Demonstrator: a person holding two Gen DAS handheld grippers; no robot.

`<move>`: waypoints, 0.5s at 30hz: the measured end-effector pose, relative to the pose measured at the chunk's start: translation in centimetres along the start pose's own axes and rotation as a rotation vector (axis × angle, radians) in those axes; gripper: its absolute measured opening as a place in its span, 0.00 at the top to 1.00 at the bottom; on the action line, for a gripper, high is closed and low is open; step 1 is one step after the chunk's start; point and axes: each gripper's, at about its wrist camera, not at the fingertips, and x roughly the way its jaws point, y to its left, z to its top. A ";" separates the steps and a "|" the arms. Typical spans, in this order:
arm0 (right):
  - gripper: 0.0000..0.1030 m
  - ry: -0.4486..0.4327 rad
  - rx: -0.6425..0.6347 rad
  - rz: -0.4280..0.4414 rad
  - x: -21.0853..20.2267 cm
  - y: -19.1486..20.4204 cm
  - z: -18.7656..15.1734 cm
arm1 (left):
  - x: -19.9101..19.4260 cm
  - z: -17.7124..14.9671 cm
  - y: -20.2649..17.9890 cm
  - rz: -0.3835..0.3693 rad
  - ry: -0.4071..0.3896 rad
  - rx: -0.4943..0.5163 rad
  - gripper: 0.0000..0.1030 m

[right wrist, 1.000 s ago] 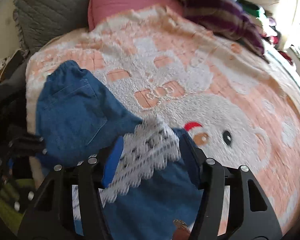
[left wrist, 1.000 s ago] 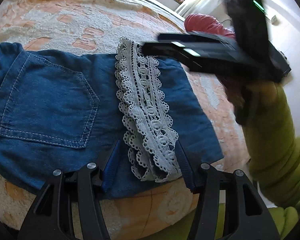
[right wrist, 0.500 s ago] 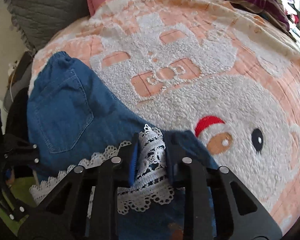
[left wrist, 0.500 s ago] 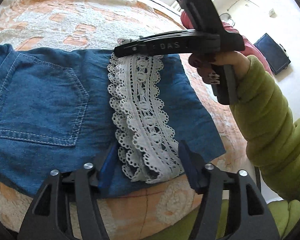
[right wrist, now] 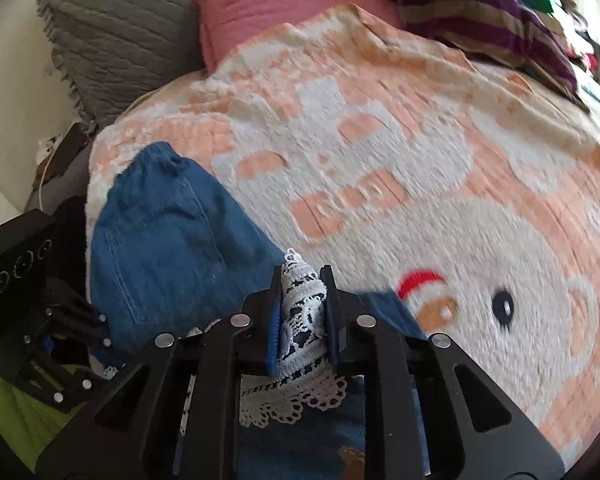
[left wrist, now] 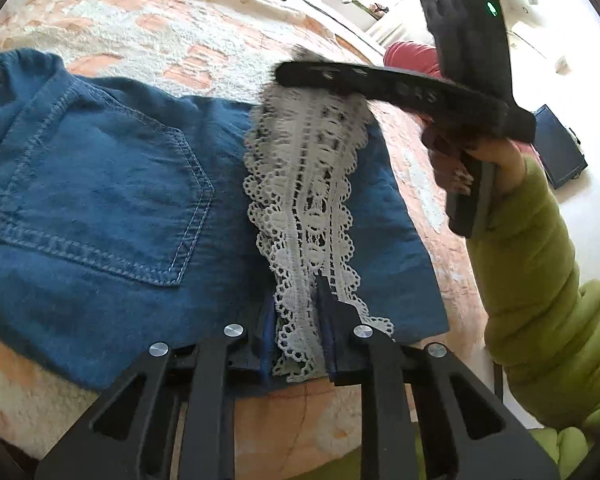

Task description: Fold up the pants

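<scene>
Blue denim pants [left wrist: 100,208] with a back pocket lie folded on the bed, with a white lace hem [left wrist: 308,184] across them. My left gripper [left wrist: 296,320] is shut on the near end of the lace hem. My right gripper [right wrist: 302,312] is shut on the far end of the same lace hem [right wrist: 302,300], and it shows in the left wrist view [left wrist: 320,76] over the far edge of the pants. The denim [right wrist: 160,240] shows in the right wrist view too, with the left gripper [right wrist: 68,332] at its left edge.
The pants lie on a peach and white blanket [right wrist: 420,160] with a bear pattern. A grey pillow [right wrist: 112,28], a pink pillow [right wrist: 268,4] and a striped cushion [right wrist: 480,12] lie at the head of the bed. The bed edge [left wrist: 300,420] is just under my left gripper.
Both grippers closed on the lace hem, the right first and the left after. The right gripper lifted its end a little.
</scene>
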 end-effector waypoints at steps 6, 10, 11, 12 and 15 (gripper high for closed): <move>0.89 0.110 -0.092 -0.077 4.5 1.3 0.9 | 0.4 -0.3 0.2 0.018 0.013 -0.011 0.82; 0.86 0.142 -0.093 -0.123 5.6 0.8 0.2 | 0.8 0.0 -0.2 0.013 0.016 -0.009 0.81; 0.80 0.126 -0.083 -0.138 5.2 0.7 0.2 | 0.8 0.0 -0.1 0.009 0.016 -0.010 0.79; 0.75 0.118 -0.073 -0.145 4.9 0.5 0.2 | 0.9 -0.1 -0.1 0.001 0.020 -0.016 0.79; 0.64 0.051 -0.020 -0.155 2.5 -0.1 0.1 | 0.6 -0.2 0.3 -0.012 0.025 -0.021 0.75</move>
